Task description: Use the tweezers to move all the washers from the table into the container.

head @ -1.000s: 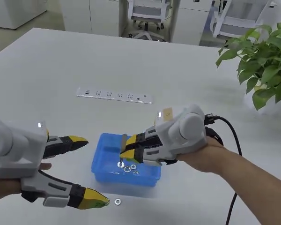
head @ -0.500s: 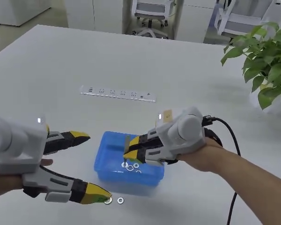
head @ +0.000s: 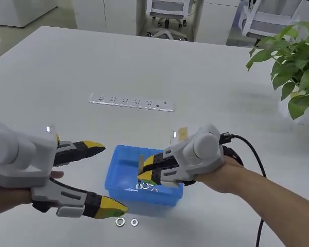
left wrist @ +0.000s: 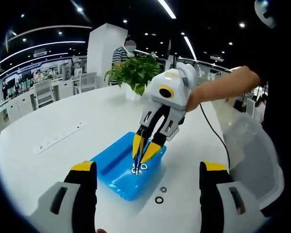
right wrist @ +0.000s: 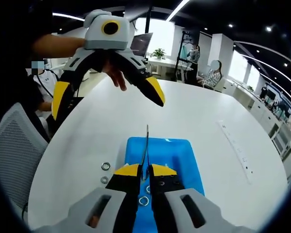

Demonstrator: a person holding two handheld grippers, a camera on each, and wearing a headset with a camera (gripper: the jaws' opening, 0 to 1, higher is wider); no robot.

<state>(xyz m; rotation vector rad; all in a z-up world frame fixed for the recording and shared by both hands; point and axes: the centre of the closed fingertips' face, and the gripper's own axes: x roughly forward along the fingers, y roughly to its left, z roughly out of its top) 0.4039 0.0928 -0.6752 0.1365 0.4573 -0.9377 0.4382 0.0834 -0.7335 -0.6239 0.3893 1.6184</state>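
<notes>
Half hidden behind right gripper (head: pixel 144 171) fingers (head: pixel 155 160): tweezers (head: pixel 141 163), washers (head: pixel 144 186) in container (head: pixel 118 165). Too small to tell: anything pinched at the tips. Cut by head view's right edge: plant (head: pixel 293 67).

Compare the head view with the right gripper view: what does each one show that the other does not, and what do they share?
Head view: the black cable behind the right gripper. Right gripper view: a mesh chair and seated people. Shared: the blue container, tweezers, two washers on the table, the open left gripper.
</notes>
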